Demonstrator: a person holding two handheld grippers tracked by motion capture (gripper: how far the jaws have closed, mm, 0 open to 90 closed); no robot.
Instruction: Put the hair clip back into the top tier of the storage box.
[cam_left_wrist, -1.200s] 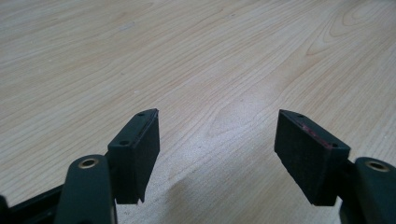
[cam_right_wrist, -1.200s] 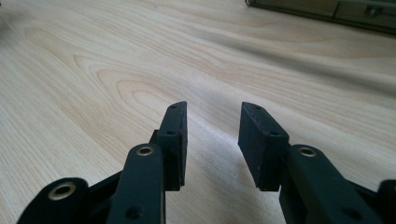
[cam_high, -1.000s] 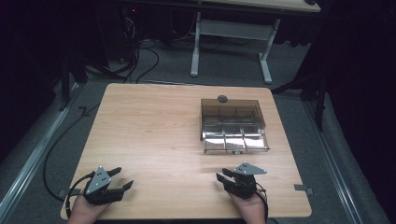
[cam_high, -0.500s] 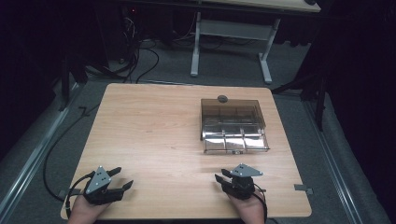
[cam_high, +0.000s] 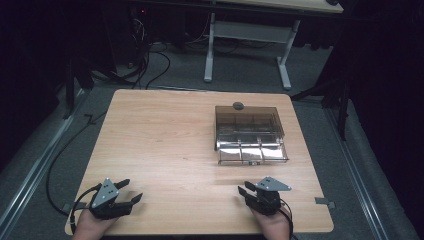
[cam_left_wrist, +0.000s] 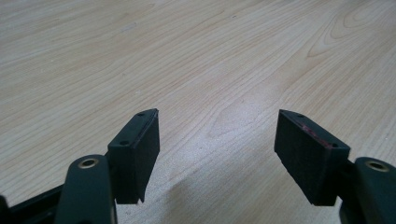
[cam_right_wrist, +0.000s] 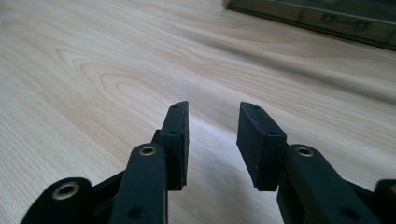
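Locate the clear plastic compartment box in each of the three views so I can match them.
High view: the clear compartment box sits right of centre on the wooden table, ahead of the right gripper.
Left gripper view: no box, just bare tabletop between open jaws.
Right gripper view: the box's near edge crosses the top right corner.
Shared landmark: the table's light wood grain.

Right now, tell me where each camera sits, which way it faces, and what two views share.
High view: above the near edge, looking forward and down at the table, the box, and both hands with the left hand-held gripper and the right hand-held gripper.
Left gripper view: on the left hand-held gripper, along its open jaws onto bare wood.
Right gripper view: on the right hand-held gripper, along its open jaws towards the box, shared with the high view.
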